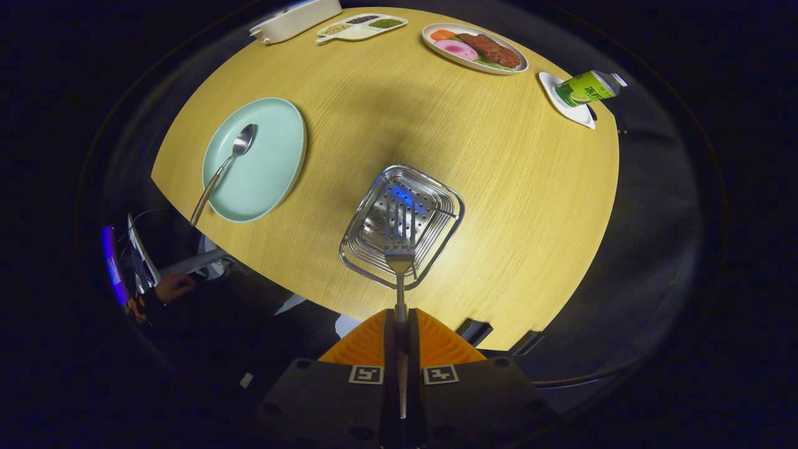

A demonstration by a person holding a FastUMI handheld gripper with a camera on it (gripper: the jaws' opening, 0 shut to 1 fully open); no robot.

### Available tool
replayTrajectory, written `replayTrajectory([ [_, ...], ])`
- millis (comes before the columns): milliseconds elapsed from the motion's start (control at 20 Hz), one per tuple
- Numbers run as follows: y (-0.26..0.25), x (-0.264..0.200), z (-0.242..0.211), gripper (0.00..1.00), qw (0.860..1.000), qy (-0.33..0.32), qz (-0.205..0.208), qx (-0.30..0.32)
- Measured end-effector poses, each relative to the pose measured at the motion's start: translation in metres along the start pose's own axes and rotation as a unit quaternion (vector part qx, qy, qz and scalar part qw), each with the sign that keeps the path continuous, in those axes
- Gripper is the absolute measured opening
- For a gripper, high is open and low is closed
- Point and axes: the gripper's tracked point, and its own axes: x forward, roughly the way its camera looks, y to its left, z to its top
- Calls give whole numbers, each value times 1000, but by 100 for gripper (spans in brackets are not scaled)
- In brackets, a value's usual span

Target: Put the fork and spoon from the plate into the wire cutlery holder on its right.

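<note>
Item: fork (400,246), stainless, held by its handle between the fingers (374,340), which are pinched tight on it; tines point ahead, over the near rim of the wire cutlery holder (402,221) at 12 o'clock from the gripper (401,333). Handling, as judged: light, rigid, smooth and likely slippery, so the narrow handle is the sensible hold and a loose pinch could let it swivel. Item: spoon (223,169), stainless, at 10 o'clock from the holder, bowl resting on the pale green plate (274,156), handle overhanging the plate's near rim and the table (486,187) edge (that free handle looks the easiest place to take it). Holder contents: perforated base bare, nothing inside yet. Far side of table: a white tray (293,20), a divided dish (361,28) of grains, an oval plate of food (475,50), a green carton (586,88) on a white saucer (576,113).
</note>
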Motion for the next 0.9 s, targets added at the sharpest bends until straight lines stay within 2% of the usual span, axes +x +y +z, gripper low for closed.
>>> replayTrajectory([
  [200, -4, 4, 7, 13, 1000, 4, -4, 12],
  [300, -4, 7, 9, 18, 1000, -3, -3, 12],
  [450, -4, 3, 12, 36, 1000, -23, -3, 11],
  [600, -5, -6, 16, 42, 997, -68, -1, 25],
  [750, -5, -17, 16, 59, 992, -120, -5, 38],
  [900, -8, -38, 18, 64, 981, -184, -26, 51],
])
